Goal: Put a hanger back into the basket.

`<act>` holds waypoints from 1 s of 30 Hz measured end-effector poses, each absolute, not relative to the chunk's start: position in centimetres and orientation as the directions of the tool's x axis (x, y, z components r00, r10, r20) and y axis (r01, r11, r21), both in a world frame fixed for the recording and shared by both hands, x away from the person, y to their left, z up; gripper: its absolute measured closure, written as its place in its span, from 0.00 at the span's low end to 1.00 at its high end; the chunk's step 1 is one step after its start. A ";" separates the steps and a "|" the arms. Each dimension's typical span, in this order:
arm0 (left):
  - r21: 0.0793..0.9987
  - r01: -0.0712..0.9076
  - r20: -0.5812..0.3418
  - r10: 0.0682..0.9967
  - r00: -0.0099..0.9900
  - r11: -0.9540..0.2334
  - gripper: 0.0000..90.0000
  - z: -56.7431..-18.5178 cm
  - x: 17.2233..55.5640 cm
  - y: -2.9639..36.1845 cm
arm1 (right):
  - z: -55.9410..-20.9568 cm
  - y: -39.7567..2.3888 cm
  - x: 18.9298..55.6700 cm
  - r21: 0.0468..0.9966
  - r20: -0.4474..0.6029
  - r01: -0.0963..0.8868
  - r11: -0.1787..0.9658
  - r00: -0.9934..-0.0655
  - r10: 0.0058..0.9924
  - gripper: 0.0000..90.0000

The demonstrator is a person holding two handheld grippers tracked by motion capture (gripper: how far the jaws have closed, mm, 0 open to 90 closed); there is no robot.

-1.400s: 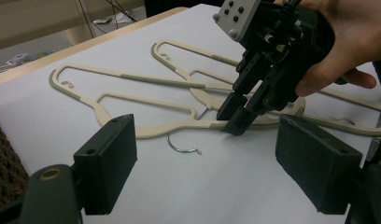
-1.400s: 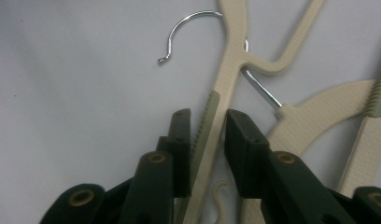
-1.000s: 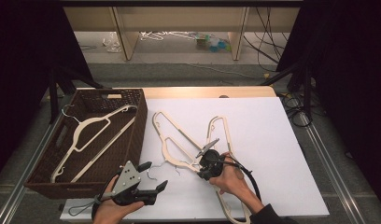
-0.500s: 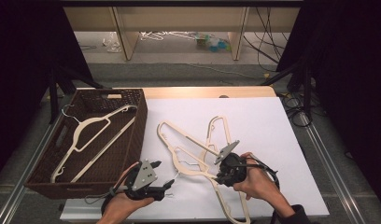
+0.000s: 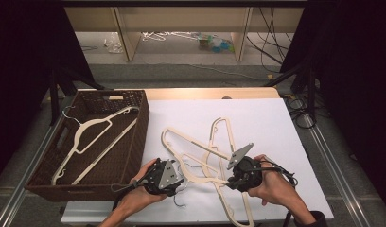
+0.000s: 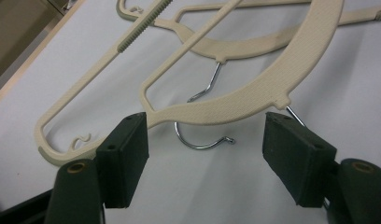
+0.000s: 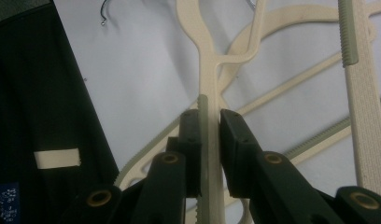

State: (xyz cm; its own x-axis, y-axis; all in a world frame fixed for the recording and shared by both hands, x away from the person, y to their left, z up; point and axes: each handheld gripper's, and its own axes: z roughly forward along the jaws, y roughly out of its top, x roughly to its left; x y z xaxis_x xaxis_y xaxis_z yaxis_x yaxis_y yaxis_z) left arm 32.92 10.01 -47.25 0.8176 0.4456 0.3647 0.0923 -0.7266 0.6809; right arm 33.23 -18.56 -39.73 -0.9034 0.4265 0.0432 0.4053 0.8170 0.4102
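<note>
A tangle of cream plastic hangers (image 5: 200, 151) with metal hooks lies on the white table (image 5: 267, 123). My right gripper (image 5: 229, 182) is shut on the thin ribbed arm of one hanger (image 7: 208, 84), which runs up between its jaws (image 7: 208, 116). My left gripper (image 5: 179, 182) sits at the tangle's near left end. Its jaws have just been closing and still stand apart (image 6: 205, 123). The curved shoulder of another hanger (image 6: 254, 91) crosses just beyond its pads, with a metal hook (image 6: 202, 142) lying on the table behind it.
A dark wicker basket (image 5: 134, 142) stands at the table's left with one cream hanger (image 5: 94, 127) lying inside. Cables trail off the table's right edge (image 5: 295, 104). Shelving and clutter sit on the floor beyond the table.
The left gripper has slid right to the hangers and its jaws have narrowed. The right gripper has moved right and up, dragging its hanger and shifting the tangle.
</note>
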 end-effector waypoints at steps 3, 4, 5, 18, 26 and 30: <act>0.673 0.092 0.374 0.445 0.813 -0.734 0.36 -47.6 33.2 9.9 | -39.6 -18.7 33.2 0.409 0.044 0.401 0.820 -0.906 0.421 0.88; 0.667 0.091 0.377 0.440 0.815 -0.739 0.36 -47.6 33.3 9.9 | -39.5 -18.7 33.3 0.409 0.048 0.401 0.820 -0.907 0.419 0.88; 0.664 0.090 0.376 0.435 0.818 -0.743 0.36 -47.8 33.3 9.8 | -39.5 -18.7 33.3 0.412 0.042 0.399 0.819 -0.906 0.421 0.88; 0.612 -0.035 0.471 0.329 0.818 -0.790 0.39 -48.7 34.3 8.5 | -39.7 -19.2 33.6 0.423 0.076 0.394 0.816 -0.913 0.402 0.88; 0.619 -0.177 0.525 0.236 0.818 -0.765 0.48 -48.1 34.3 8.2 | -40.7 -20.9 34.8 0.448 0.137 0.394 0.802 -0.917 0.374 0.88; 0.601 -0.227 0.541 0.181 0.821 -0.767 0.52 -48.0 34.5 7.8 | -41.3 -21.6 35.2 0.457 0.160 0.397 0.796 -0.917 0.366 0.88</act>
State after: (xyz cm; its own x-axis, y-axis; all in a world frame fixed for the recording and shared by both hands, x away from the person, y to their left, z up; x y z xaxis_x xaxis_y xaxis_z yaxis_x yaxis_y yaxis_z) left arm 34.46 7.85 -47.99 0.8214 0.1811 0.5408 -0.2266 -0.7665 0.6009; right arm 35.23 -21.62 -41.31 -0.9168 0.3660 0.1599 0.3974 0.7957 0.4571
